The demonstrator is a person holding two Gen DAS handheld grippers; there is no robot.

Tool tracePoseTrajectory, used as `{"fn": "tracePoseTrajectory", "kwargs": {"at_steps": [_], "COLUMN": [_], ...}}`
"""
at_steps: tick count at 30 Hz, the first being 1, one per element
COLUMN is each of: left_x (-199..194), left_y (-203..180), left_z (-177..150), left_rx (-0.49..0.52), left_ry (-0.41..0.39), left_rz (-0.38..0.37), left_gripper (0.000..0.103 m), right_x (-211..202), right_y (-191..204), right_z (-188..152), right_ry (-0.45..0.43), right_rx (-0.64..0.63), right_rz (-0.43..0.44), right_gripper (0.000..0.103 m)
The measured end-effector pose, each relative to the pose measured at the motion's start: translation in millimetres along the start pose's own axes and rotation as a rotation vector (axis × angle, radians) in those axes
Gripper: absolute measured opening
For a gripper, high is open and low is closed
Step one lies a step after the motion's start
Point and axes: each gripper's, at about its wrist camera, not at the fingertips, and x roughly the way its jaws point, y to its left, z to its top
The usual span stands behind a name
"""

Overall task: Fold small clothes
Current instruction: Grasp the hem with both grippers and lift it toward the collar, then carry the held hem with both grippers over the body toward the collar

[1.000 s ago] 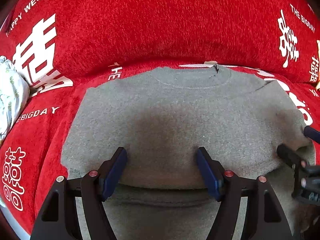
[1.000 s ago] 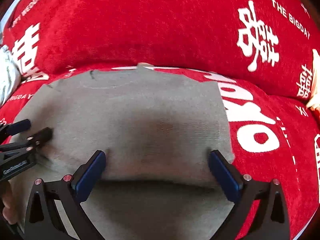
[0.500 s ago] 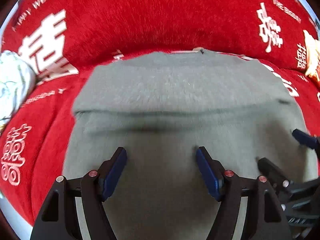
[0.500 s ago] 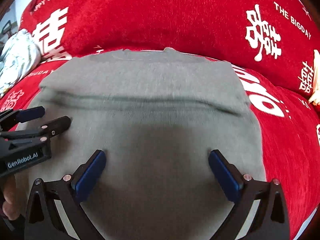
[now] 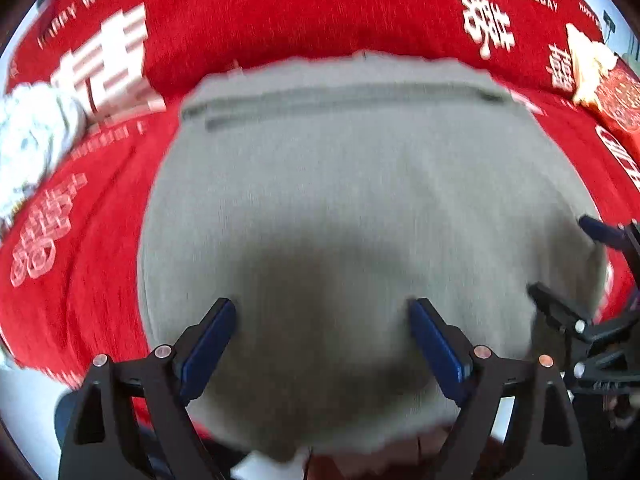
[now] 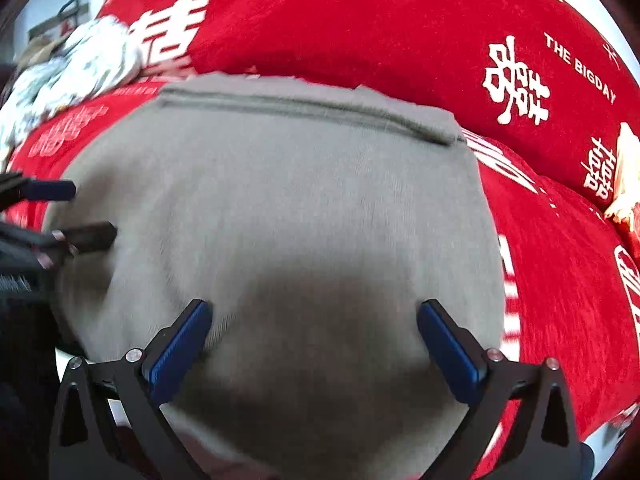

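One grey garment [image 5: 360,200], folded on red sofa cover [image 5: 280,12]. Left tool [image 5: 320,340] opening, right tool [image 6: 316,340] open, both empty; regrip near hem evenly.

A folded garment [image 5: 352,184] lies on a sofa cover [image 5: 280,12], a bundle [image 5: 28,144] to its left.

Probably a home: red wedding-print sofa cover [image 5: 280,12], rumpled pale fabric [image 6: 80,68] beside it.

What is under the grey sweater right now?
The grey sweater lies on a red printed cover, which shows all around it. A fold line runs across its far end. Whatever sits beneath the sweater itself is covered.
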Motion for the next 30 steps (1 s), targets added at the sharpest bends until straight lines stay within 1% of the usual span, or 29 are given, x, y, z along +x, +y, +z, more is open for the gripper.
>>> {"fn": "tracePoseTrajectory", "kwargs": {"at_steps": [2, 3, 4, 5, 6, 7, 9, 11, 12, 13, 14, 15, 16, 17, 18, 20, 21, 22, 24, 25, 27, 28, 29, 30], "left_x": [-8.3, -11.9, -12.7, -10.3, -4.9, 0.8, 4.4, 4.3, 4.0, 3.7, 2.3, 0.1, -3.2, -8.3, -15.3, -23.0, -31.2, -34.6, -47.1, -53.0, -56.8, -55.0, -48.2, -40.6], "left_y": [12.0, 22.4, 31.5, 42.0, 51.6, 56.2, 56.6, 46.9, 40.3, 35.1, 32.6, 30.4, 28.9, 27.9, 26.9, 27.7, 29.0, 29.9, 32.8, 37.8, 44.8, 47.4, 52.1, 55.9], "left_z": [-8.3, -13.4, -18.7, -23.6, -29.0, -33.6, -39.9, -38.9, -37.9, -37.5, -37.8, -38.1, -38.1, -37.7, -35.7, -29.1, -22.1, -17.3, 3.1, 10.6, 38.9, 49.1, 66.7, 79.0], "left_rx": [-0.036, -0.077, -0.126, -0.181, -0.23, -0.254, -0.271, -0.227, -0.193, -0.172, -0.163, -0.158, -0.151, -0.142, -0.126, -0.116, -0.115, -0.117, -0.129, -0.136, -0.153, -0.162, -0.18, -0.192], "left_ry": [-0.03, -0.038, -0.03, -0.008, 0.027, 0.057, 0.076, 0.077, 0.075, 0.075, 0.072, 0.064, 0.054, 0.036, 0.017, -0.006, -0.034, -0.05, -0.102, -0.129, -0.178, -0.193, -0.201, -0.196], "left_rz": [0.053, 0.082, 0.088, 0.079, 0.06, 0.041, -0.018, -0.023, -0.018, -0.022, -0.031, -0.036, -0.042, -0.041, -0.049, -0.081, -0.104, -0.113, -0.129, -0.135, -0.135, -0.128, -0.12, -0.115], "left_gripper": [0.09, 0.09, 0.09, 0.09, 0.09, 0.09, 0.09, 0.09, 0.09, 0.088, 0.08, 0.074, 0.055, 0.025, 0.016, 0.016, 0.016, 0.016, 0.016, 0.016, 0.016, 0.016, 0.016, 0.016], "right_x": [-6.6, -10.4, -15.0, -21.7, -23.9, -24.6, -19.1, -7.2, -3.5, -3.7, -5.5, -8.1, -13.9, -17.5, -20.6, -24.4, -27.8, -30.9, -42.2, -47.5, -48.8, -44.3, -38.4, -27.9], "right_y": [-3.2, -7.3, -11.3, -20.5, -28.6, -37.0, -52.4, -53.8, -48.5, -41.3, -35.6, -31.6, -25.2, -21.4, -18.9, -23.9, -32.3, -39.5, -60.1, -71.1, -76.7, -81.0, -86.0, -90.5], "right_z": [-6.9, -11.2, -15.3, -20.5, -22.7, -24.4, -28.4, -32.3, -32.4, -30.4, -27.9, -26.2, -23.5, -22.3, -21.3, -18.7, -16.5, -14.5, 1.3, 12.6, 33.6, 45.5, 56.4, 69.3], "right_ry": [0.043, 0.07, 0.066, 0.056, 0.066, 0.081, 0.134, 0.201, 0.22, 0.222, 0.21, 0.196, 0.173, 0.161, 0.153, 0.147, 0.133, 0.111, 0.031, -0.012, -0.065, -0.082, -0.091, -0.093], "right_rx": [-0.008, 0.002, 0.016, 0.056, 0.097, 0.143, 0.236, 0.255, 0.227, 0.188, 0.156, 0.134, 0.099, 0.081, 0.072, 0.099, 0.142, 0.181, 0.264, 0.3, 0.334, 0.346, 0.36, 0.372], "right_rz": [0.002, -0.025, -0.05, -0.081, -0.088, -0.086, -0.05, 0.002, -0.022, -0.041, -0.04, -0.049, -0.041, -0.026, -0.014, 0.024, 0.069, 0.111, 0.181, 0.192, 0.191, 0.188, 0.184, 0.178], "right_gripper": [0.103, 0.103, 0.103, 0.103, 0.103, 0.103, 0.103, 0.103, 0.103, 0.099, 0.093, 0.077, 0.053, 0.039, 0.019, 0.018, 0.017, 0.017, 0.017, 0.017, 0.017, 0.017, 0.017, 0.017]}}
